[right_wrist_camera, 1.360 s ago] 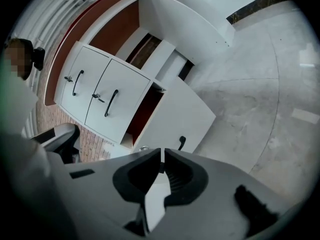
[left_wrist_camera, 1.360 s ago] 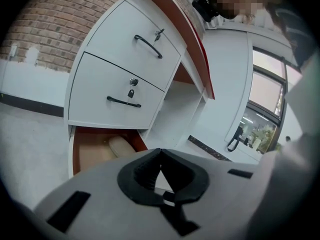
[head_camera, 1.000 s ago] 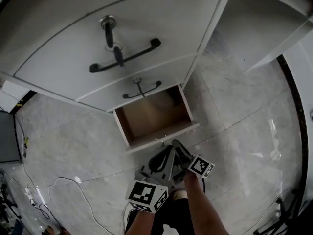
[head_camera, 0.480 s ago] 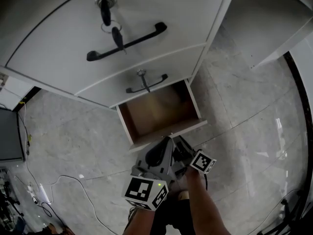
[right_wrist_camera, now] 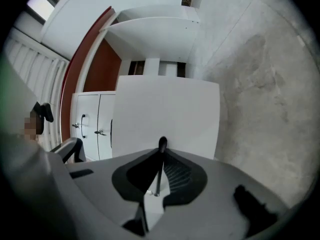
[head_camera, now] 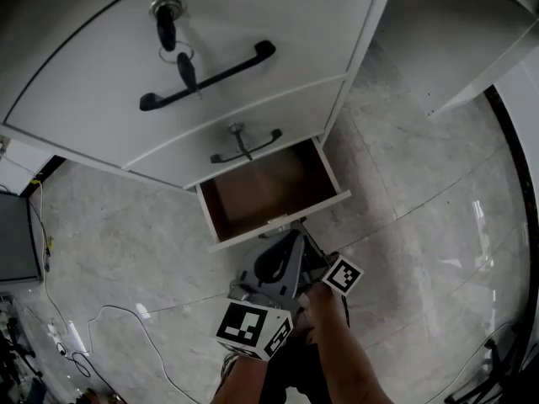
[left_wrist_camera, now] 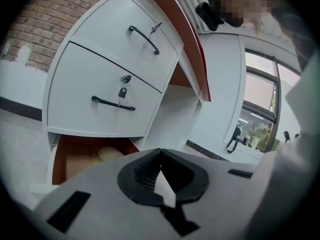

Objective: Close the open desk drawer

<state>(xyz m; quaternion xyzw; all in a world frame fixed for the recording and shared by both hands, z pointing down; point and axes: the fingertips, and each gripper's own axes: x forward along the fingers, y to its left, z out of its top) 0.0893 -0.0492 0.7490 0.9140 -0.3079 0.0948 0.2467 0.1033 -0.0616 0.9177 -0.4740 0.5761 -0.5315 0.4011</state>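
Note:
The white cabinet's bottom drawer [head_camera: 261, 194] stands open and shows a brown inside with a beige rounded thing [left_wrist_camera: 111, 154] in it. My right gripper [head_camera: 296, 227] is at the drawer's white front [right_wrist_camera: 165, 114]. Its jaws have just been closing and now pinch the thin black handle [right_wrist_camera: 160, 169], which runs between them. My left gripper [head_camera: 280, 247] hangs just beside it, below the drawer front. It is shut with nothing between its jaws [left_wrist_camera: 160, 154] and points towards the cabinet.
Two shut drawers with black handles [head_camera: 206, 78] sit above, the top one with keys [head_camera: 173, 45] in its lock. A white desk panel [head_camera: 438, 40] stands to the right. Cables [head_camera: 109, 318] trail over the marble floor at the left.
My right gripper has moved up to the drawer front and its jaws have closed on the handle. The left gripper has hardly moved. The drawer is still about as far open.

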